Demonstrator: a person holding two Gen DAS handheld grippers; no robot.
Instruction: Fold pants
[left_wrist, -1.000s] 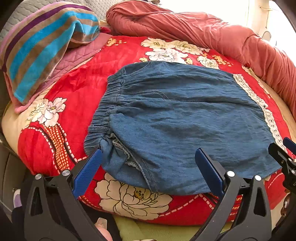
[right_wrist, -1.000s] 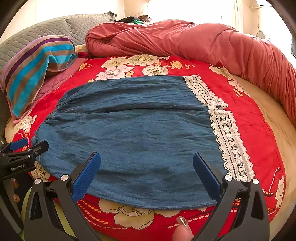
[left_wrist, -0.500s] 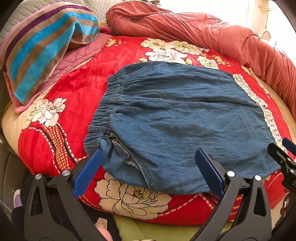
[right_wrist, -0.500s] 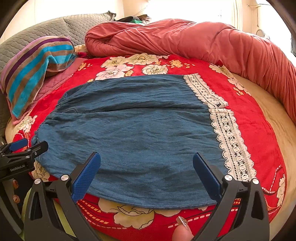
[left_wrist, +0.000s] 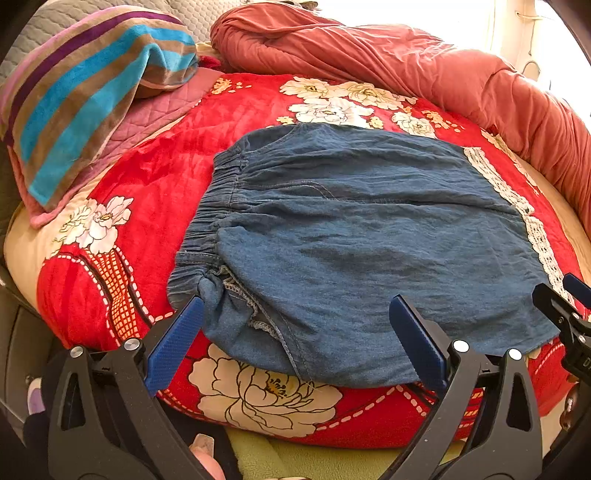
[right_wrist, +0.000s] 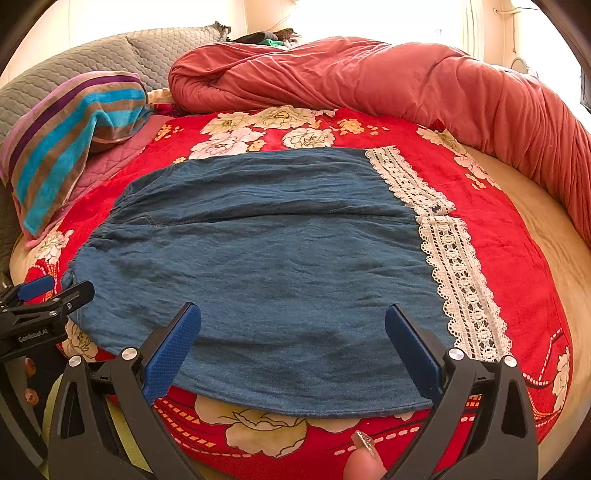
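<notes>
Blue denim pants (left_wrist: 362, 236) (right_wrist: 266, 266) lie spread flat on a red floral blanket (left_wrist: 155, 177) (right_wrist: 509, 258). Their gathered elastic waistband (left_wrist: 214, 206) points left and the white lace hems (right_wrist: 458, 266) (left_wrist: 532, 229) point right. My left gripper (left_wrist: 295, 332) hovers open over the near waist corner, where a seam is turned up. My right gripper (right_wrist: 291, 339) stands open above the near edge of the lower leg, with nothing between its fingers. Each gripper shows at the edge of the other view: the right one (left_wrist: 569, 306), the left one (right_wrist: 44, 302).
A striped blue, brown and purple towel (left_wrist: 85, 85) (right_wrist: 70, 136) lies on a pink quilted pad at the far left. A rolled salmon duvet (left_wrist: 424, 70) (right_wrist: 369, 81) rings the back and right. Grey quilted pillows (right_wrist: 110, 59) are behind. A fingertip (right_wrist: 364, 465) shows at the bottom.
Almost nothing has moved. The right wrist view has drifted slightly, so the pants sit a touch lower in frame. Both grippers stay open.
</notes>
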